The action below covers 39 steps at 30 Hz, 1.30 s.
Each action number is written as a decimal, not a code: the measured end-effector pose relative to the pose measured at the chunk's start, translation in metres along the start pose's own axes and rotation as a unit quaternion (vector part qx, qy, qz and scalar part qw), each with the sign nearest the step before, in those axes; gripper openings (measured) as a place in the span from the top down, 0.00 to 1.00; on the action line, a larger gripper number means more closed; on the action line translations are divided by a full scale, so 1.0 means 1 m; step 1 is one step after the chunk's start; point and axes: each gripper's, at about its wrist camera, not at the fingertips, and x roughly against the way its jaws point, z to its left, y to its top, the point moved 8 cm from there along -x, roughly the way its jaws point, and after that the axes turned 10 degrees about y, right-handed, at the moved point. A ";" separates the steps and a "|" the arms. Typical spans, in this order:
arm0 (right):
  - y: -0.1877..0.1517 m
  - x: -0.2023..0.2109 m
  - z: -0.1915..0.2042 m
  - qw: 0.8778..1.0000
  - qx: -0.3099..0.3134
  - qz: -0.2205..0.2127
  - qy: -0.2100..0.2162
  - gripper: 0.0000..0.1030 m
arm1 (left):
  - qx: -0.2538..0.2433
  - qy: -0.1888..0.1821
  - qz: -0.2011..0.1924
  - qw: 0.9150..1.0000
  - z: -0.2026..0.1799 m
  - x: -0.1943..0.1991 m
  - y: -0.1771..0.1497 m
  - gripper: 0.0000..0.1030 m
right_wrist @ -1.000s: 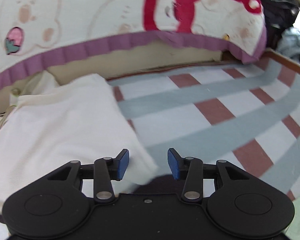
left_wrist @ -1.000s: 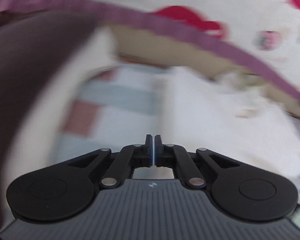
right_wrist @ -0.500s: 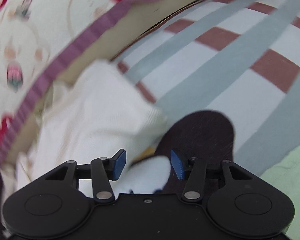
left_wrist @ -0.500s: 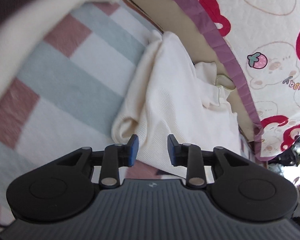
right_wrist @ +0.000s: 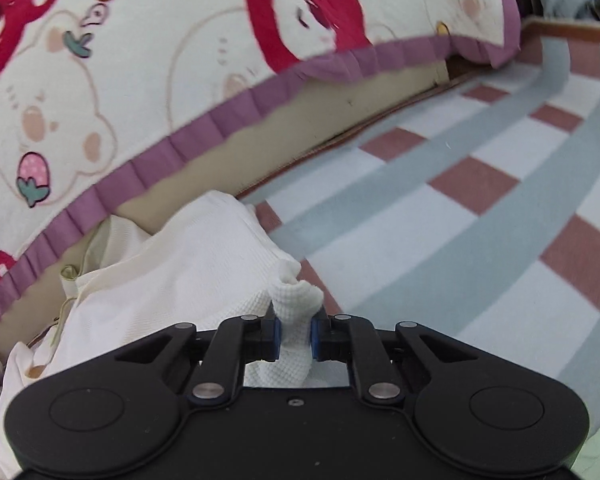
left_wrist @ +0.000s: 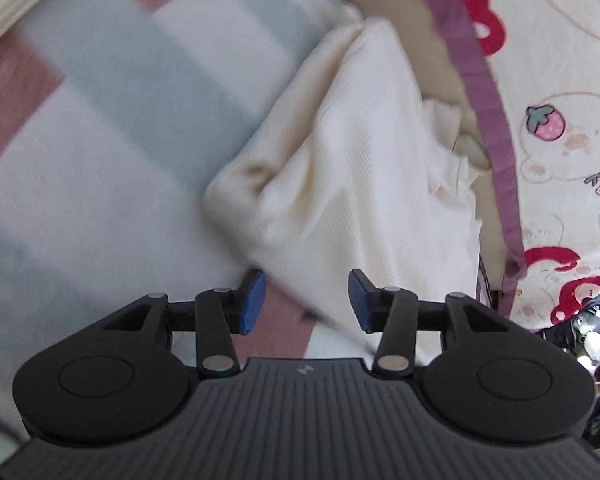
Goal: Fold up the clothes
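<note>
The fingers of my right gripper [right_wrist: 295,338] are closing, and the blue pads [right_wrist: 276,338] already press from both sides on a bunched corner of the cream knit garment [right_wrist: 204,264]. The pinched fold stands up between the pads as a small peak. From that corner the rest of the garment spreads back and to the left across the bed, toward the edge where the quilt hangs.

The fingers of my left gripper [left_wrist: 306,302] stand apart and are opening. Their pads [left_wrist: 253,300] press on nothing; in the left wrist view the near edge of the cream knit garment [left_wrist: 352,168] crosses the gap between them, and I cannot tell whether either pad touches the cloth. In that view the garment lies as a long crumpled shape with a rounded fold at its left side and loose layers along its right side.

The garment rests on a checked blanket [right_wrist: 480,216] of white, grey-blue and dull red squares that covers the bed. Its far side lies against a tan strip [right_wrist: 340,92] at the bed's edge. Above that strip hangs a cartoon-print quilt [right_wrist: 148,40] with a purple ruffled border [right_wrist: 204,136], printed with bears and strawberries. The left wrist view is partly blurred over the blanket [left_wrist: 112,128].
</note>
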 end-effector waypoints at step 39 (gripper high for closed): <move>-0.008 -0.018 0.046 0.994 0.043 0.052 0.090 0.84 | -0.152 0.105 -0.182 0.966 -0.057 0.004 0.023 0.84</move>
